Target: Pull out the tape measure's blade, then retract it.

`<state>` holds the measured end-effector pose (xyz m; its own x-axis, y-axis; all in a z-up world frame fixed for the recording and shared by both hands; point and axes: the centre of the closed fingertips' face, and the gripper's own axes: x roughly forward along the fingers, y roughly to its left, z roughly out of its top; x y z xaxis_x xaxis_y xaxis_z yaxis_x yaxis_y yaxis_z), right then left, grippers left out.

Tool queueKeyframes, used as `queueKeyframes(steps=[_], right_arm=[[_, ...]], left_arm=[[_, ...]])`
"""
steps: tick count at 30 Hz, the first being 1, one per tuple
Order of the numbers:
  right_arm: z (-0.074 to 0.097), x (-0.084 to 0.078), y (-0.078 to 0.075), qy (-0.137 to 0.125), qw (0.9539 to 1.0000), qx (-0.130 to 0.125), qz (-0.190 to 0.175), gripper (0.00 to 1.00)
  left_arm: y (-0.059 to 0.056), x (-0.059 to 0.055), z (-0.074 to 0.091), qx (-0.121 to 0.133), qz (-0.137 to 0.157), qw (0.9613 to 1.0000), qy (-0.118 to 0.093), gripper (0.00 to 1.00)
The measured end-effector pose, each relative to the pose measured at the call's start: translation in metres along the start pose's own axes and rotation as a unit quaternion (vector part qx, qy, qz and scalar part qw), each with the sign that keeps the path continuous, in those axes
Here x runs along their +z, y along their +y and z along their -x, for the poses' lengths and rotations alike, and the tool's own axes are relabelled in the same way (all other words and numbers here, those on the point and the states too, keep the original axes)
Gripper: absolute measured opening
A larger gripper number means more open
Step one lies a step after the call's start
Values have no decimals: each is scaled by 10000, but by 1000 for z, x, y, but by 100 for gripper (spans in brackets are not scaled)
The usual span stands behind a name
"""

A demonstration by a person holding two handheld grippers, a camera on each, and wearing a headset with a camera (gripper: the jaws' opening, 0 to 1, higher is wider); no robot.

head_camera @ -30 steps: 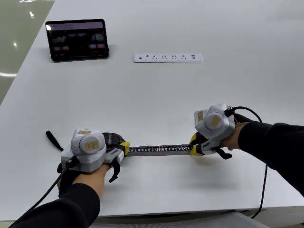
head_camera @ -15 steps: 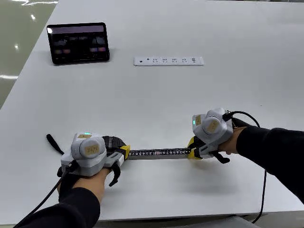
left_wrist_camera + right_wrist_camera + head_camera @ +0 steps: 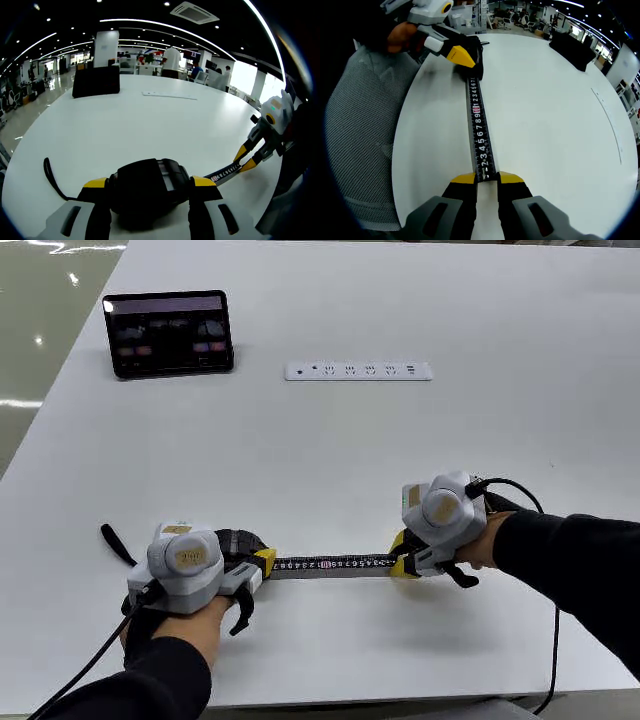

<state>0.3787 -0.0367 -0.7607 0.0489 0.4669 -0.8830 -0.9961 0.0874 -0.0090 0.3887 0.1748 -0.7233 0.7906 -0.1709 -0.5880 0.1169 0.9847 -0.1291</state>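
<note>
A broad white workbench [image 3: 330, 460] carries a dark tablet [image 3: 169, 332] propped at its far left and a white power strip [image 3: 359, 371] lying flat to the tablet's right. At the near edge, the left gripper [image 3: 258, 570] clamps its yellow-tipped jaws on either side of the tape measure's black case [image 3: 149, 190], which sits on the bench. The right gripper [image 3: 486, 177], well apart to the right, pinches the free end of the blade [image 3: 478, 130] between nearly closed jaws. The blade runs flat along the bench between the two. A black strap [image 3: 115, 543] trails left of the case.
</note>
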Motion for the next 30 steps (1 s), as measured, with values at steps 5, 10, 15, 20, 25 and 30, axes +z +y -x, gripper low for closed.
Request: queueKeyframes(steps=[5, 10, 15, 20, 25, 30], right_arm=[[-1, 2, 0, -44, 10000, 4, -36, 10], [-2, 4, 0, -45, 10000, 14, -36, 11], [-3, 7, 0, -62, 10000, 19, -50, 11], [-4, 9, 0, -86, 9999, 11, -52, 11], [-6, 11, -1, -104, 9999, 8, -58, 11], [-8, 14, 0, -119, 9999, 11, -72, 11]], left_arm=[[0, 0, 0, -2, 7, 10000, -1, 58], [0, 0, 0, 3, 7, 10000, 1, 58], [0, 0, 0, -1, 4, 10000, 8, 58], [0, 0, 0, -1, 8, 10000, 7, 58], [0, 1, 0, -4, 14, 10000, 5, 58], [0, 0, 0, -9, 21, 10000, 6, 58]])
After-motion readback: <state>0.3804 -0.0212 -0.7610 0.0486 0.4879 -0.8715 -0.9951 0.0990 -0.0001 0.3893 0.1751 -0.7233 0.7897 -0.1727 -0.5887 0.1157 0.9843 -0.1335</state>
